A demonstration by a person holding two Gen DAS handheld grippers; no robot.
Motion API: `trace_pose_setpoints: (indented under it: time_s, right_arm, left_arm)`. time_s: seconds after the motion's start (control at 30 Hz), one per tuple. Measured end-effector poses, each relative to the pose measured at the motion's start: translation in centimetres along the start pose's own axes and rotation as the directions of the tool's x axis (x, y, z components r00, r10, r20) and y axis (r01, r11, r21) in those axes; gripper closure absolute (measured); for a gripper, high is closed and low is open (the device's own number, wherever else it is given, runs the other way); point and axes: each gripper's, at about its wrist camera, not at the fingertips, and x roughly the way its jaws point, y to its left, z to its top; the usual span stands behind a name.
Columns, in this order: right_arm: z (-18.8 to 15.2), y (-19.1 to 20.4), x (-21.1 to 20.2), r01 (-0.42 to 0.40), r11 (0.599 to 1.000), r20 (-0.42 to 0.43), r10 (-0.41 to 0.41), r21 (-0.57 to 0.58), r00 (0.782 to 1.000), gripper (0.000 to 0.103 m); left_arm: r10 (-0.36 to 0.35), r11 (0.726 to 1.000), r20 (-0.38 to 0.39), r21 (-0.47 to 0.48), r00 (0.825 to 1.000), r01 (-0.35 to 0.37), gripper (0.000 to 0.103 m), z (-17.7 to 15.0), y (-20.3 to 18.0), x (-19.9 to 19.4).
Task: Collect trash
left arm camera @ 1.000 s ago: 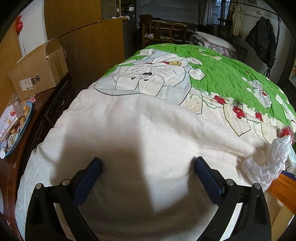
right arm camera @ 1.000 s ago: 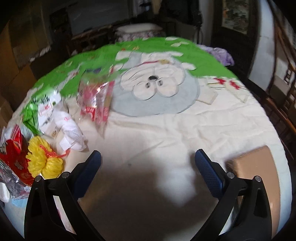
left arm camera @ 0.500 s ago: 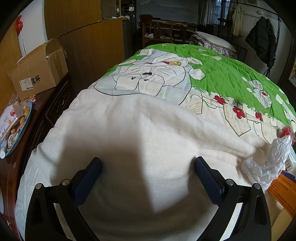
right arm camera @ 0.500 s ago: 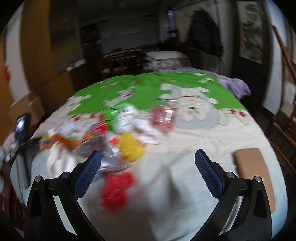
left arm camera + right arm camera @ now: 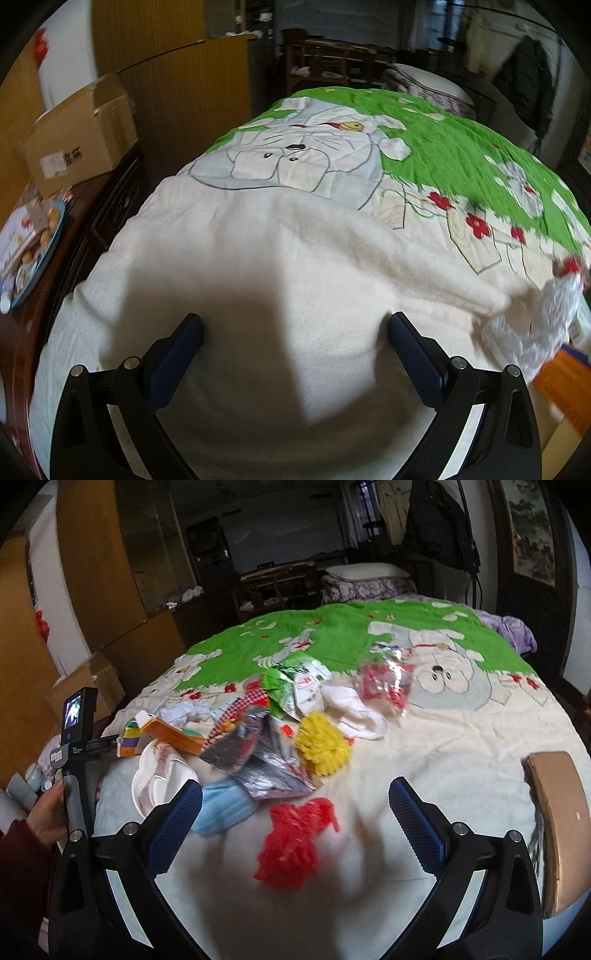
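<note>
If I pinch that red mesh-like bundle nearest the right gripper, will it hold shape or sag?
The red mesh-like plastic bundle looks crumpled and open-textured, so probably light and floppy. It lies on the soft cream quilt, so a push would likely drag, not roll.

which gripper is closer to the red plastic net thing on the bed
Right. The right gripper hangs open just above the red plastic net, which lies between its fingers. The left gripper is open over bare white bedding, and its camera does not show the net.
</note>
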Motion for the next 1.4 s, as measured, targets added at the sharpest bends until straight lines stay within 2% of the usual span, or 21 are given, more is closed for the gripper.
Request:
trace_pose_setpoints:
  time_s: [0.03,0.13,0.27,0.37,0.43,0.53,0.6,0.73,0.83,1.07,1.4]
  right_arm:
    - [-0.1,-0.4,0.2,-0.002,1.000,-0.010,0.002,0.013,1.000,0.006]
    - [-0.3,-0.8,0.8,-0.020,0.999,-0.033,0.021,0.033,0.999,0.006]
    - [-0.5,-0.7,-0.3,-0.034,0.999,-0.022,0.035,0.019,0.999,0.006]
    - [-0.6,-0.5,-2.1,-0.043,0.999,0.006,0.043,-0.002,0.999,0.006]
    - [-0.7,-0.3,-3.5,-0.037,0.999,0.020,0.037,-0.016,0.999,0.006]
    - [-0.7,-0.1,-5.6,-0.021,0.999,0.044,0.022,-0.029,0.999,0.006]
    - [-0.6,-0.2,-6.6,-0.001,0.999,0.054,0.004,-0.040,0.999,0.006]
    - [-0.4,-0.4,-9.2,0.038,0.997,0.082,-0.033,-0.061,0.996,0.006]
    - [-0.3,-0.7,-10.8,0.058,0.996,0.101,-0.052,-0.064,0.994,0.006]
    - [0.0,-0.7,-12.6,0.041,0.997,0.125,-0.033,-0.066,0.992,0.006]
    - [-0.2,-0.3,-12.4,0.029,0.997,0.120,-0.020,-0.073,0.993,0.006]
  left_arm:
    - [0.016,1.000,-0.006,-0.009,1.000,-0.016,0.004,-0.1,-0.1,-0.1]
    - [0.034,0.999,-0.086,-0.001,0.996,-0.034,0.005,-1.0,-0.4,-1.3]
    - [0.010,1.000,-0.105,-0.026,0.994,-0.013,0.006,-2.8,-0.3,-4.5]
    - [0.039,0.999,-0.008,-0.008,0.999,-0.039,0.006,-4.8,-1.3,-9.9]
    - [0.078,0.996,0.075,0.041,0.994,-0.081,0.006,-6.4,-3.0,-14.0]
    - [0.143,0.973,0.225,0.149,0.964,-0.179,0.006,-9.7,-7.3,-21.1]
    - [0.149,0.962,0.282,0.179,0.948,-0.205,0.006,-11.4,-9.3,-24.2]
    - [0.127,0.959,0.327,0.199,0.936,-0.200,0.006,-13.7,-12.1,-27.9]
    - [0.107,0.964,0.330,0.196,0.938,-0.179,0.006,-14.4,-13.0,-29.0]
    - [0.066,0.976,0.282,0.179,0.957,-0.120,0.006,-15.4,-13.4,-30.2]
    - [0.090,0.979,0.247,0.153,0.965,-0.131,0.006,-15.7,-12.9,-29.6]
